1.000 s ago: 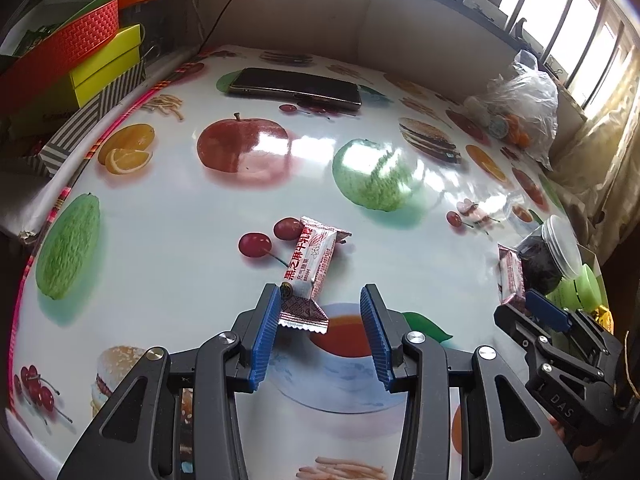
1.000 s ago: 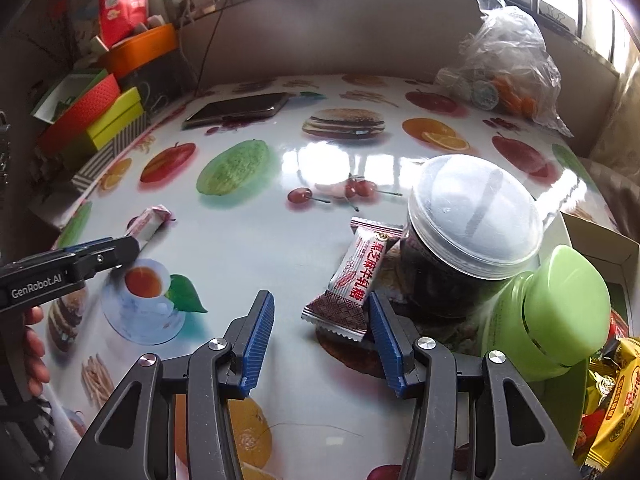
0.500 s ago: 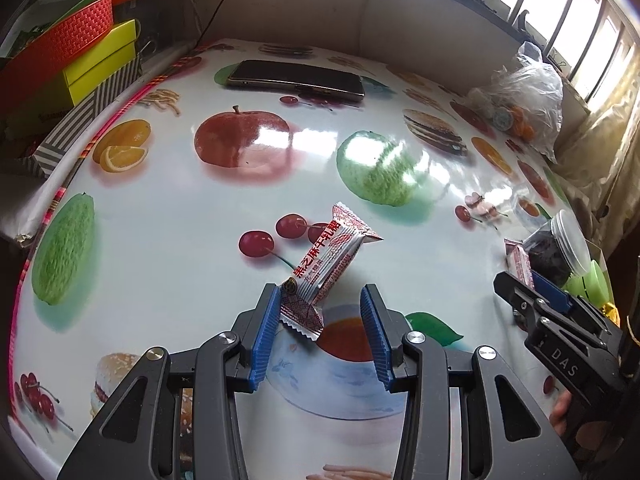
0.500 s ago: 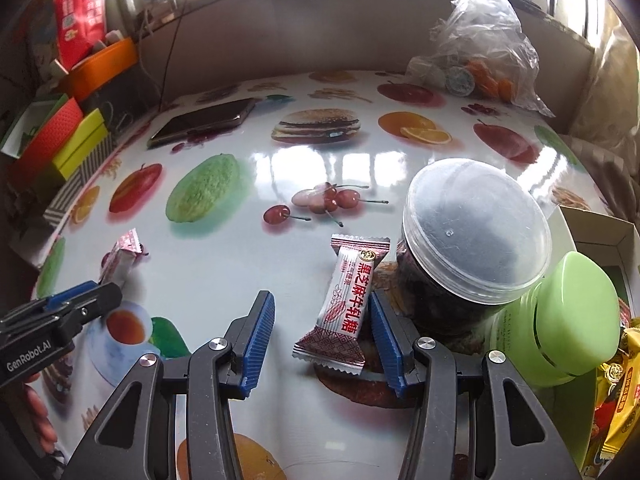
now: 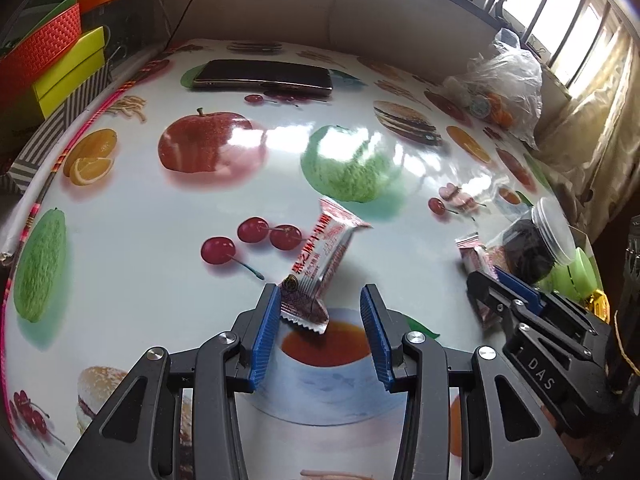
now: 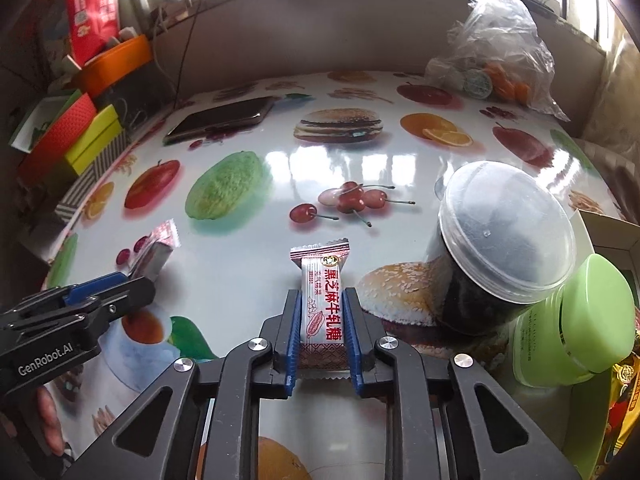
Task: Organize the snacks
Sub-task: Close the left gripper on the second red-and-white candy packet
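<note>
The right gripper [image 6: 322,332] has just closed its jaws on a sesame nougat candy [image 6: 323,304], whose far end sticks out past the fingertips. The left gripper [image 5: 320,330] stands half open; a second nougat candy [image 5: 318,264] leans on its left pad, clear of the right pad.

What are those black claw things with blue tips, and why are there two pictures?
They are tongs that a person holds, one in each hand, each with a camera looking along its tips. One picture is from the left tongs, the other from the right tongs. The right tongs have just closed on a white-and-maroon wrapped candy. The left tongs stand apart around a second wrapped candy, which leans on one tip. Both are above a fruit-printed glossy tablecloth, near a clear lidded jar of dark snacks.
</note>
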Demonstrator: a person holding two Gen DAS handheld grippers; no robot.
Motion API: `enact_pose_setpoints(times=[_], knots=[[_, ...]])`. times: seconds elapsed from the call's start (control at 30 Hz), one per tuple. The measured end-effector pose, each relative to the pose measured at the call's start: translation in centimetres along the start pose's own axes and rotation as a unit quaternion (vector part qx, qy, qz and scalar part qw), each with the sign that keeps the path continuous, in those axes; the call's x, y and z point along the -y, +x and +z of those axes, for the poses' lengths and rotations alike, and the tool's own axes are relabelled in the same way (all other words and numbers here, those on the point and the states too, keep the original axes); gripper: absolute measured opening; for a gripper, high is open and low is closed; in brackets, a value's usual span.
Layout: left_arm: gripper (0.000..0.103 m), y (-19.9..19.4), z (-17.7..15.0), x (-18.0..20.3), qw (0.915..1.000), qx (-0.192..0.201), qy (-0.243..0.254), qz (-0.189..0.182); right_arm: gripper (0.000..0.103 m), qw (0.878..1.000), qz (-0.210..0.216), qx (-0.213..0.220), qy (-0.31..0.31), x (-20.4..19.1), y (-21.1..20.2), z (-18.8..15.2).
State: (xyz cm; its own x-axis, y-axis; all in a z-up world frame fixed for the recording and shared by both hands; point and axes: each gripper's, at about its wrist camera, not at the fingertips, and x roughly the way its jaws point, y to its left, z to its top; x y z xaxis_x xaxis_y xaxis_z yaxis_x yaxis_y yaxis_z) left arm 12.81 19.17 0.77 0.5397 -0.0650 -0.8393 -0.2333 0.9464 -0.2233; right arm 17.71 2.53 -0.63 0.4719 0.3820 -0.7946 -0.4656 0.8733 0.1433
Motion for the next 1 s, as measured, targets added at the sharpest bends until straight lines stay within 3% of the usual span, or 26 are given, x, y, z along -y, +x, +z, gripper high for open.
enact_pose_setpoints(times=[0.1, 0.4, 0.7, 0.8, 1.0], knots=[[0.043, -0.4, -0.4, 0.5, 0.9999, -0.006, 0.012, -0.01, 0.019, 1.0, 0.013, -0.003, -0.014, -0.6, -0.3, -0.5], [0.043, -1.4, 1.6, -0.7, 0.9996, 0.022, -0.006, 0.018, 0.018, 0.999, 0.024, -0.006, -0.022, -1.0, -1.2, -1.8], [0.043, 0.9, 3.1, 0.0, 0.9982, 0.012, -0.007, 0.058, 0.019, 1.0, 0.026, -0.004, -0.014, -0.7, -1.6, -2.3], [0.043, 1.7, 3.2, 0.0, 0.9987, 0.001, -0.015, 0.049, 0.019, 1.0, 0.027, -0.003, -0.012, -0.6, -1.6, -2.3], [0.042, 2.2, 2.8, 0.6, 0.9979, 0.0, -0.001, 0.065, 0.019, 1.0, 0.029, -0.004, -0.008, -0.4, -1.7, -2.3]])
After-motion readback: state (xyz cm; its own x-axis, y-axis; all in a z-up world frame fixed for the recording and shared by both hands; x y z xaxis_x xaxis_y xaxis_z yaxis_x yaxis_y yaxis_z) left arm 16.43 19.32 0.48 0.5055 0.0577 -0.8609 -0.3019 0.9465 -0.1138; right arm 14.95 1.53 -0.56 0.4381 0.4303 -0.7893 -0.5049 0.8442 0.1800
